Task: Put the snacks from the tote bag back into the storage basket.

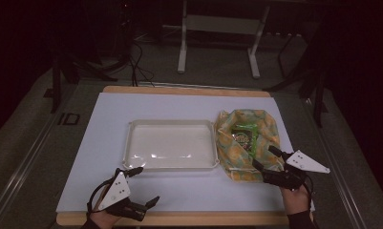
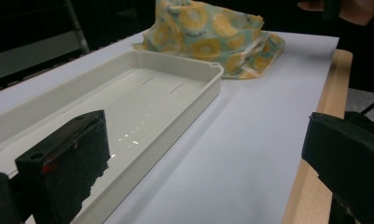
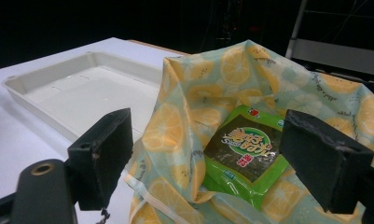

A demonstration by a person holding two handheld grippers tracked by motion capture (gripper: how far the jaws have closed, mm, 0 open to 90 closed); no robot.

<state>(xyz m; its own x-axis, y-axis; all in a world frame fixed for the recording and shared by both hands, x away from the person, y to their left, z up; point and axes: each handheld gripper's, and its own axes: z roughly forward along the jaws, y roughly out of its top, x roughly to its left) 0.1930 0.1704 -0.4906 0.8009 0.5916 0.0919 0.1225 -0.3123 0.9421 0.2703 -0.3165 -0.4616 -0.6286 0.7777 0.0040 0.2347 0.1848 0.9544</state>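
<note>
**Both grippers spread, nothing held; tray and bag on bench**

We see the left gripper [image 1: 142, 185] low over the near left part of the bench [image 1: 108, 143], fingers [image 2: 65, 163] spread wide, nothing between them. In the left gripper view one finger sits over the near rim of the white tray [image 2: 166, 93], the other over the wooden bench edge [image 2: 315, 154]; bare white bench surface runs between them. Whether that finger touches the tray rim we cannot tell.

Tray in the high view [image 1: 170, 145]: shallow, white, rectangular, flat on the bench, beyond and between the two grippers.

The right gripper [image 1: 265, 158] is at the near right, fingers [image 3: 103, 154] spread apart, gripping nothing. They point at the near edge of the lemon-print cloth bag [image 1: 246, 143]. In the right gripper view the bag [image 3: 203, 93] lies open ahead of the fingers, and a green snack packet [image 3: 243, 151] lies inside it, between the two fingers and just beyond them. Contact between fingers and fabric: we cannot tell.

The bag is just beside the tray's right end; in the high view they look touching or nearly so. The packet [image 1: 244, 136] shows in the bag's opening, tilted.

Each gripper is held by a hand at the bench's near edge, right hand [image 1: 296, 198] in a dark sleeve.
</note>
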